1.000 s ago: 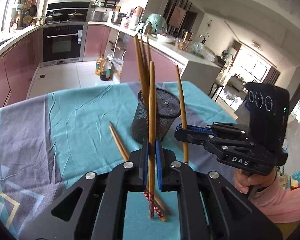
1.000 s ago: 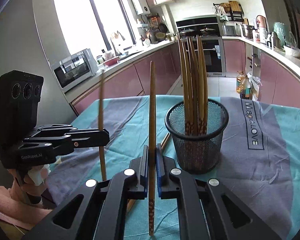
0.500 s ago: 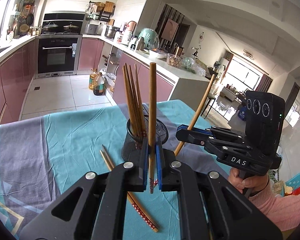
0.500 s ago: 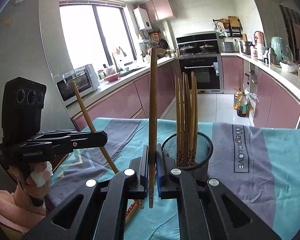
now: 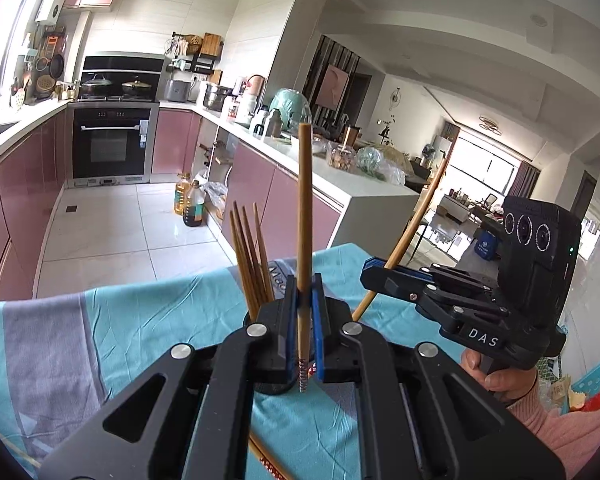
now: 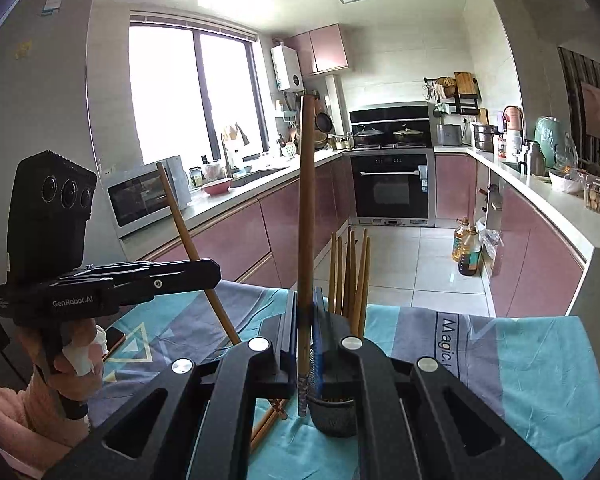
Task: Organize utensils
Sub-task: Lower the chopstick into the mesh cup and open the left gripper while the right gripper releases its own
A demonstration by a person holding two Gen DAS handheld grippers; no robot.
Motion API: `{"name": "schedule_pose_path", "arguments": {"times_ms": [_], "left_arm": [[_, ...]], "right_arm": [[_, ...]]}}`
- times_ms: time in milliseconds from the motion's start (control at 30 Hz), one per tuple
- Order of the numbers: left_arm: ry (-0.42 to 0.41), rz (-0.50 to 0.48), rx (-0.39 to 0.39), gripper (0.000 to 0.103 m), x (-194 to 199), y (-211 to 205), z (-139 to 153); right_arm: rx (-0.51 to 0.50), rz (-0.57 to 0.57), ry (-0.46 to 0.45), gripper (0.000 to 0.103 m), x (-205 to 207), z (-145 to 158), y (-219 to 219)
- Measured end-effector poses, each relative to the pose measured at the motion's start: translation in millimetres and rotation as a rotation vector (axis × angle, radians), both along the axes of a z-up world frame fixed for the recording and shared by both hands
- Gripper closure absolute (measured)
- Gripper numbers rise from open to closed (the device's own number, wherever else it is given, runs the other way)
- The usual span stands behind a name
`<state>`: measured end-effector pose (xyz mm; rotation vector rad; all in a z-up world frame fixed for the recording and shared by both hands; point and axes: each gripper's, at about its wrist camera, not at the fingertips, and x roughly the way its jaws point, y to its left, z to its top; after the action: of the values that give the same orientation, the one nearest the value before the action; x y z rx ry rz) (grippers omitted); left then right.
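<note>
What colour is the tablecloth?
Teal with grey bands, clearest in the right wrist view.

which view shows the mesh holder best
The right wrist view, though only partly: the mesh holder's dark lower wall and base show below the right claw, standing on the tablecloth with chopsticks rising from it. In the left wrist view the left claw hides nearly all of the holder; only slivers show.

Chopsticks in holder [image 6: 334, 412] — five [image 6: 350, 276]. Chopsticks held in grippers — two, one in each: left [image 5: 305, 216], right [image 6: 306, 216]. Chopsticks lying on cloth — two [image 6: 269, 424]. Grippers — two: left [image 5: 305, 328], right [image 6: 306, 332]. Oil bottles on floor — two [image 5: 189, 202].
</note>
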<state>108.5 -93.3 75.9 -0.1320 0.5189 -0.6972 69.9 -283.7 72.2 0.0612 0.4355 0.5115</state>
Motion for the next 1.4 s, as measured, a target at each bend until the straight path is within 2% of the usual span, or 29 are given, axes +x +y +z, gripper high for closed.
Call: {"name": "schedule_pose_path", "arguments": {"times_ms": [233,367,500,900,1400], "left_arm": [[-0.054,0.001,0.002,0.096,3,-11,20],[-0.084,0.024,0.035,0.096,5,-20,25],[-0.078,0.044,0.069,0.096,11,-28,22],[0.016,-0.002,0.181,0.096,31,-41,-9],[0.144,-0.039,0.269,0.096,63,-53,-36]], "right_arm": [[-0.007,-0.01,-0.028,0.097,12,9,-1],[-0.013,-0.023,-0.025,0.097,21,7,-2],[-0.027,-0.036,-0.007,0.097,33,-1,0],[-0.077,-0.025,0.1,0.097,50,-27,6],[-0.119,-0.035,0.212,0.097,69,-51,11]]}}
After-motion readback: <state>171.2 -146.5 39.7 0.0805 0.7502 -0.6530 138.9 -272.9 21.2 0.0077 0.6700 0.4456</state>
